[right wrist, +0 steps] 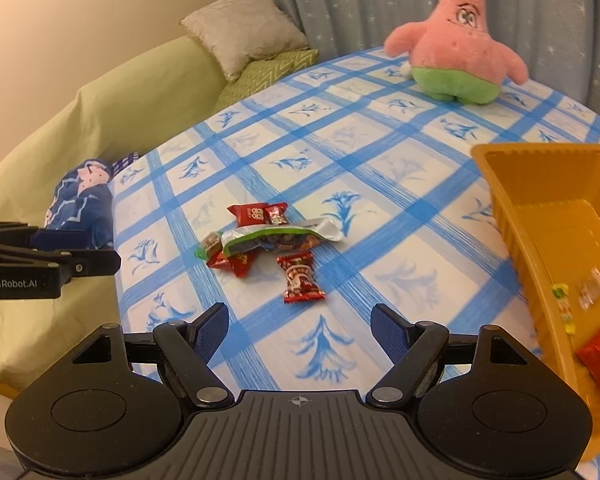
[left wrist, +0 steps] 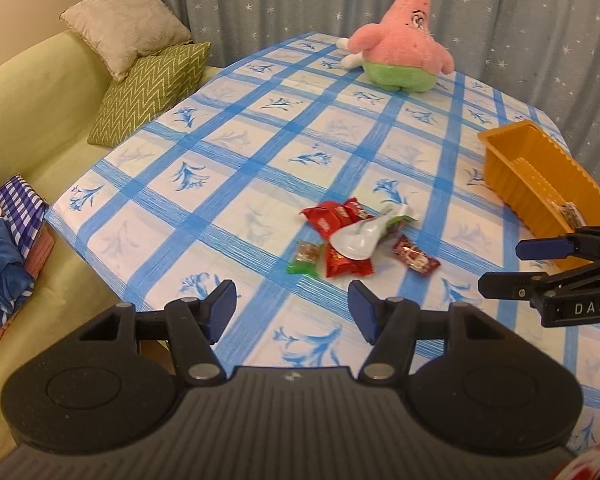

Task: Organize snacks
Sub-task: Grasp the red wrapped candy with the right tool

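Blue-checked tablecloth [left wrist: 260,152]: snack pile [left wrist: 348,240] lies just ahead of my left gripper [left wrist: 292,308], jaws apart, empty. Right gripper [right wrist: 298,328] wide, empty; yellow bin [right wrist: 548,208] at right.

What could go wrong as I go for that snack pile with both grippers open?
1. The silver pouch lies across several red packets, so grabbing it may drag them along.
2. The left gripper and right gripper face the same pile and could collide.
3. The yellow tray is light-looking; a knock might shift it.
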`<state>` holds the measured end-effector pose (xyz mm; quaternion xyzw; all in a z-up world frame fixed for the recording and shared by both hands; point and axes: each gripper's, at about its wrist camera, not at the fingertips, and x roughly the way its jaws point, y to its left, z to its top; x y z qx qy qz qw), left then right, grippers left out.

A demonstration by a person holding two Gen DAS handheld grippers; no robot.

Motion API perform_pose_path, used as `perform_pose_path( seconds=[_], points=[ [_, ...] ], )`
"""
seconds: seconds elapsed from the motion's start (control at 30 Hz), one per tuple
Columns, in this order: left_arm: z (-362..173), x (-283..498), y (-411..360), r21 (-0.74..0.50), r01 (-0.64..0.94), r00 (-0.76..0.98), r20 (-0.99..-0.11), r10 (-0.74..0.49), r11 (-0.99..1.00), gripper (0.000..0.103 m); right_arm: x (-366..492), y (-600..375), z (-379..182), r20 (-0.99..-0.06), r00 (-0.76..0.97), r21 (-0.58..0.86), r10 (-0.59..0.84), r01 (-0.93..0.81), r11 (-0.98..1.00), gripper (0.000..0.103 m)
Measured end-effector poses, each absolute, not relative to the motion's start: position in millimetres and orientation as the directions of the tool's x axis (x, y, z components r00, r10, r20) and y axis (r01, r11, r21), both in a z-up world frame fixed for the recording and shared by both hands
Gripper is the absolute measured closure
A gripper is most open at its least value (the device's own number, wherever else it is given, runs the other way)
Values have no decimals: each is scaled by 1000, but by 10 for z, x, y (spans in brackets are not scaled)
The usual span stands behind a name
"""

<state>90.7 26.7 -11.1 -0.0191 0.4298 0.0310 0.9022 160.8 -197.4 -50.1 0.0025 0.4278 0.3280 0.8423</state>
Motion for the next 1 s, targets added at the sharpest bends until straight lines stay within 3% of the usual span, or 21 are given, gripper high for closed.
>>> perform_pose_path(
  seconds=[0.17, 0.43, 0.73, 1.0],
  points=[
    [-148, 981, 361, -8, -77, 628, -777, 42, 997, 44, 1687, -1853, -558, -719, 419, 274, 555, -563, 780, 29],
    [-196, 1057, 430, -9, -78, 624, -780, 42, 997, 44, 1821, -1707, -642, -723, 416, 258, 552, -579, 774, 50],
    [-308, 1163, 474, 3, -73, 618, -784, 48, 997, 44, 2019, -1508, -837, -741, 401, 232, 538, -600, 766, 66],
    [-360, 1226, 497, 10, -65, 619, -784, 48, 998, 44, 2102, -1359, -976, -762, 397, 194, 511, -614, 765, 68]
  ],
)
